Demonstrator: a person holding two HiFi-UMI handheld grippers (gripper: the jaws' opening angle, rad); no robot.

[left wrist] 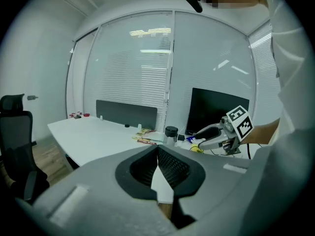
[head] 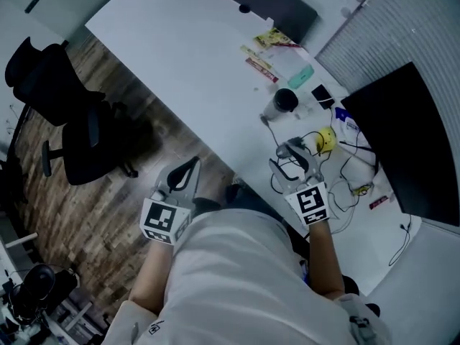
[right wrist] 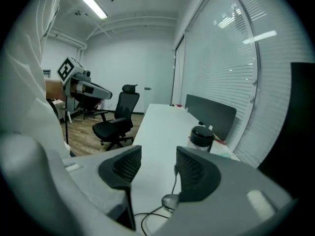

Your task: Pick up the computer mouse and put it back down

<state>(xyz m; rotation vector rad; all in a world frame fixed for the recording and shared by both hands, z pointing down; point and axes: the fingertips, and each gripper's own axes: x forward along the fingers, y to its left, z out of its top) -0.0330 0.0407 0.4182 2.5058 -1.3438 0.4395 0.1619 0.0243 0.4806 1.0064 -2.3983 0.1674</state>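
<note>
Black office chair point(head: 68, 113) is seen far left of the black-lidded jar point(head: 285, 100), on wood floor point(head: 108, 214).

Left gripper point(head: 187, 169) is held left of the jar and nearer the person, off the table point(head: 180, 56) edge, above the floor. In the left gripper view its fingers point(left wrist: 170, 166) are pressed together, with nothing pinched.

Snack packets point(head: 264, 49) lie on the far side of the jar, and a teal item point(head: 300, 75) sits just beyond it.

Right gripper point(head: 291, 157) is held over the table just on the near side of the jar, pointed toward it. Its fingers point(right wrist: 194, 173) are spread, with bare table visible in the gap and nothing pinched.

Computer mouse point(right wrist: 170, 200) is on the table on the near side of the jar, low in the right gripper view at the tip of the right-hand finger. Contact with that finger can't be told. Its cable point(right wrist: 175, 173) is routed toward the jar.

Yellow roll point(head: 327, 139) and loose black cables point(head: 348, 167) are found right of the jar, nearer the person. Dark monitor point(head: 402, 142) stands well right of the jar.
</note>
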